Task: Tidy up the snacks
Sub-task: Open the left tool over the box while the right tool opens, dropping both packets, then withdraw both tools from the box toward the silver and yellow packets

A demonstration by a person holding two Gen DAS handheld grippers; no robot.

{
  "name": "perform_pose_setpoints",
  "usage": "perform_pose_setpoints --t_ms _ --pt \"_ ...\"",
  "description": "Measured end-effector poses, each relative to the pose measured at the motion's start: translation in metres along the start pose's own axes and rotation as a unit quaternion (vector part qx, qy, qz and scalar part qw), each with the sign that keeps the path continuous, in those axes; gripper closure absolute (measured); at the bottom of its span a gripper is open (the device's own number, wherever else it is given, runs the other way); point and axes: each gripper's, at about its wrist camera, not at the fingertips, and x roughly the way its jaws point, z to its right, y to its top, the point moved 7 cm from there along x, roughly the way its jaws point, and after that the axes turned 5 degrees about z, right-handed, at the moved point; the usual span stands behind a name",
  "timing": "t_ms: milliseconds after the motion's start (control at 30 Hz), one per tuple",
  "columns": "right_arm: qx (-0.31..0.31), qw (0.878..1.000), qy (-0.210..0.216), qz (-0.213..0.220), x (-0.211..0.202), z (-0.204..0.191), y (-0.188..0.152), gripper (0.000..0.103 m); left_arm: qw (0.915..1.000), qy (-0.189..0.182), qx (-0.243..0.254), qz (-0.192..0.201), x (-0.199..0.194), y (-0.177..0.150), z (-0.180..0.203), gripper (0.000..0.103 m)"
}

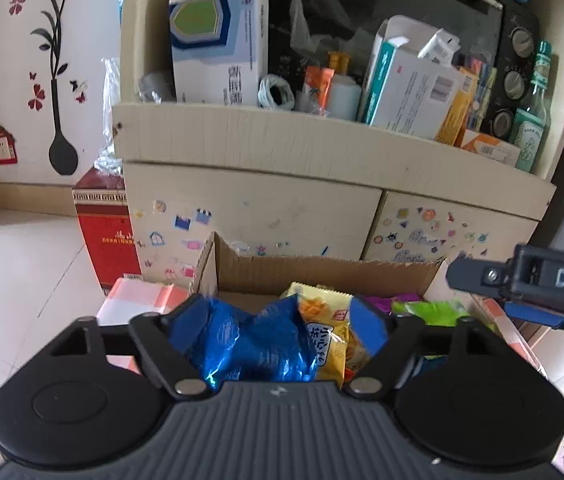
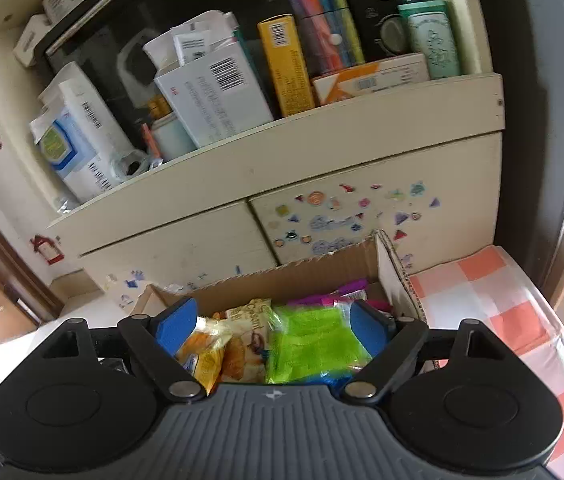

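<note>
The left gripper gapes over the blue packet, gripping nothing. The right gripper gapes likewise above the green packet, both inside the cardboard box.

Both fisheye views look forward and downward along their own gripper, close above the open cardboard box of snacks. The left wrist view sits level; the right wrist view is tilted. Both share the box, the stickered cabinet behind it and its cluttered shelf.
</note>
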Motion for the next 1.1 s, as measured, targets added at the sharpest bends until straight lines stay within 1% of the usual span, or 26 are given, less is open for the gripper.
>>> perform_pose_setpoints --t_ms 67,133,200,300,433,633,700,767,833,933,1100 --pt "-0.009 1.000 -0.004 0.002 -0.004 0.001 0.002 0.012 1.0000 0.000 -0.005 0.008 -0.007 0.005 -0.002 0.015" --pt "-0.005 1.000 -0.003 -0.002 -0.008 0.004 0.001 0.010 0.9999 0.000 -0.007 0.013 -0.013 0.009 -0.003 0.014" --pt "-0.003 1.000 -0.009 -0.007 -0.010 0.007 0.000 0.009 0.9999 0.005 0.003 0.015 -0.019 0.009 -0.003 0.011" --pt "-0.008 1.000 -0.016 -0.018 -0.013 0.009 -0.003 0.007 0.9998 0.013 0.017 0.003 -0.026 0.003 -0.002 0.010" --pt "-0.017 0.999 -0.012 -0.038 -0.018 0.008 -0.012 0.005 0.9995 0.022 0.006 -0.022 -0.032 -0.008 -0.005 0.009" --pt "-0.065 0.996 -0.014 -0.054 -0.029 0.001 -0.022 0.003 0.9989 0.013 0.004 -0.045 -0.042 -0.020 -0.002 0.007" --pt "-0.070 0.996 -0.016 -0.058 -0.034 0.001 -0.024 0.002 0.9986 0.016 0.007 -0.049 -0.045 -0.023 -0.001 0.007" --pt "-0.069 0.995 -0.021 -0.064 -0.038 0.003 -0.027 0.001 0.9982 0.025 0.026 -0.049 -0.048 -0.025 0.001 0.007" --pt "-0.064 0.995 -0.020 -0.067 -0.044 0.004 -0.029 0.001 0.9975 0.025 0.038 -0.054 -0.051 -0.029 0.003 0.007" --pt "-0.063 0.995 -0.018 -0.074 -0.049 0.004 -0.034 0.000 0.9971 0.028 0.034 -0.062 -0.057 -0.034 0.000 0.007" --pt "-0.086 0.992 -0.025 -0.094 -0.059 0.006 -0.048 0.000 0.9959 0.023 0.034 -0.081 -0.066 -0.046 -0.007 0.007"
